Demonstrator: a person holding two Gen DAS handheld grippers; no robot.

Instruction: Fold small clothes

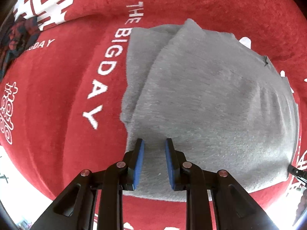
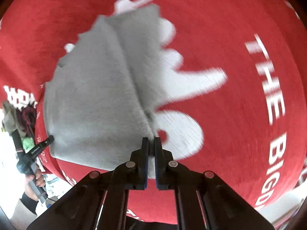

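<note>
Left wrist view: the grey garment (image 1: 201, 99) lies partly folded on the red cloth (image 1: 57, 95), one flap overlapping toward eleven o'clock; the left gripper (image 1: 154, 143) hovers narrowly parted, empty.

Right wrist view: the right gripper (image 2: 151, 140) pinches its near corner; more folding is likely left.

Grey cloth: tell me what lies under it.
The grey cloth lies on a red blanket with white lettering. White printed shapes run under its edge; how far they continue beneath is hidden. Whether anything else lies under it cannot be seen.
</note>
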